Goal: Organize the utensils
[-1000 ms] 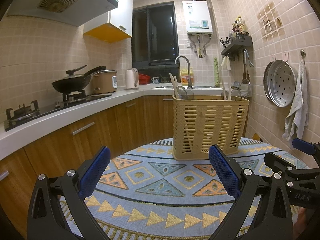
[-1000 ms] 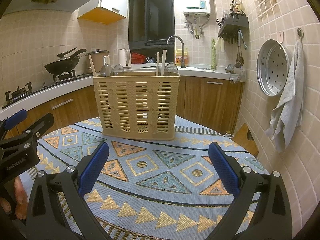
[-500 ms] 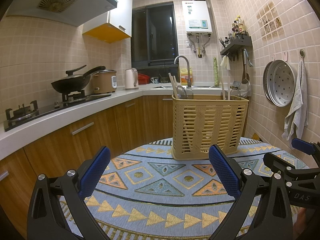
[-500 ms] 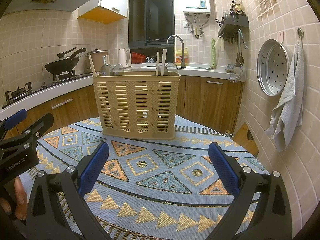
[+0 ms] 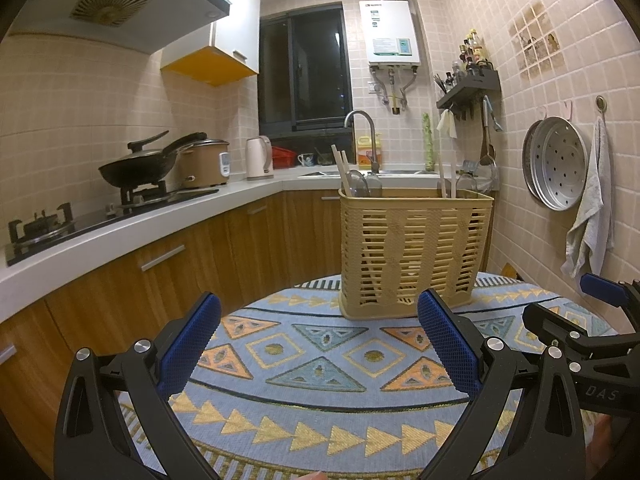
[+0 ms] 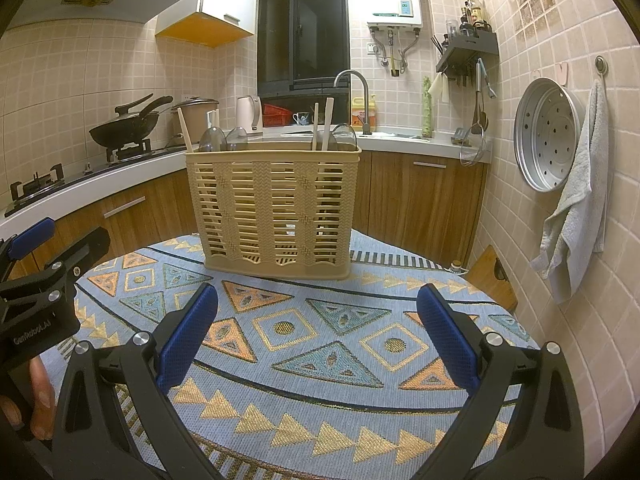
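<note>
A beige slatted utensil basket (image 5: 412, 256) stands upright at the far side of a round table with a blue patterned cloth (image 5: 320, 364); it also shows in the right wrist view (image 6: 276, 212). Chopsticks (image 6: 326, 124) and spoons (image 6: 214, 140) stick out of its top at both ends. My left gripper (image 5: 320, 344) is open and empty, low over the cloth, well short of the basket. My right gripper (image 6: 316, 340) is open and empty, likewise short of the basket. Each gripper shows at the edge of the other's view.
A kitchen counter (image 5: 120, 232) with a wok (image 5: 136, 168), rice cooker and kettle runs along the left. A sink faucet (image 5: 362, 120) is behind the basket. A steamer tray (image 6: 548, 136) and a towel (image 6: 576, 208) hang on the right wall.
Nothing has visibly changed beyond a very slight drift of the left camera; both grippers stay open and empty.
</note>
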`<state>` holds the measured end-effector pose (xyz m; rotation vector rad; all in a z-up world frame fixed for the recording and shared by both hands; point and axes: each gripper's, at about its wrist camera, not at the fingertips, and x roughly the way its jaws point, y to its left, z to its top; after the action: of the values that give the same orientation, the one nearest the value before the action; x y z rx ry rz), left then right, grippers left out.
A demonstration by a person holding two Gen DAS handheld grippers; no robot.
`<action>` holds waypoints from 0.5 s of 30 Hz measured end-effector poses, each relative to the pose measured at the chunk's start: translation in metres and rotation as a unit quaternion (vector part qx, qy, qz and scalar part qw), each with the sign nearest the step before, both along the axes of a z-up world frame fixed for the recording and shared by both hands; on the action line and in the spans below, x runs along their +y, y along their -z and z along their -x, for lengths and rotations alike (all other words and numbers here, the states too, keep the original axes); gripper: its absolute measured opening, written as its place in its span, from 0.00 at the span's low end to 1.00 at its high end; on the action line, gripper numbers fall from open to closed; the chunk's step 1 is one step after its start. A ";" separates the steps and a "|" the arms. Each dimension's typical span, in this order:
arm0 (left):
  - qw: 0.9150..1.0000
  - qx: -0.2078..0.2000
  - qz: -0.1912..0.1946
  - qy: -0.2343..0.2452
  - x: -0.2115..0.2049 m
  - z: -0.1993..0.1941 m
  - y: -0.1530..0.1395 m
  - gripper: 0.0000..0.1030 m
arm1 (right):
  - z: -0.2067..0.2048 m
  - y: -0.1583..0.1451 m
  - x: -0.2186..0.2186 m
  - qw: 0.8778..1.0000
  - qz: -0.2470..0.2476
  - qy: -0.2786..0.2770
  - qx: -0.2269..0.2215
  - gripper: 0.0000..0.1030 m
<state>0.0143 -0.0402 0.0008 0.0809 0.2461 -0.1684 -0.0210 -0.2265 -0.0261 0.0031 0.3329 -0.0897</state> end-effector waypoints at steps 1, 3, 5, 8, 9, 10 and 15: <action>1.000 0.000 -0.001 0.001 0.000 0.000 0.000 0.93 | 0.000 0.000 0.000 1.000 0.000 0.000 0.000 0.92; 1.000 0.001 -0.001 0.001 0.000 0.000 0.000 0.93 | 0.000 0.000 0.000 1.000 0.001 0.001 -0.002 0.92; 1.000 0.001 0.000 0.001 0.000 0.000 0.000 0.93 | 0.000 0.000 0.000 1.000 0.001 0.001 -0.001 0.92; 1.000 0.002 0.001 0.000 0.000 0.000 -0.001 0.93 | -0.001 0.001 0.000 1.000 0.000 0.002 0.000 0.92; 1.000 0.002 0.000 0.000 0.000 0.000 0.000 0.93 | -0.001 0.001 0.000 1.000 0.000 0.002 0.000 0.92; 1.000 0.002 0.000 0.000 0.000 0.000 0.000 0.93 | -0.001 0.001 0.000 1.000 0.000 0.002 0.000 0.92; 1.000 0.004 0.000 0.001 0.001 -0.001 0.000 0.93 | -0.002 0.001 0.000 1.000 0.000 0.002 0.001 0.92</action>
<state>0.0152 -0.0396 0.0006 0.0813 0.2536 -0.1703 -0.0187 -0.2265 -0.0267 0.0035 0.3357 -0.0941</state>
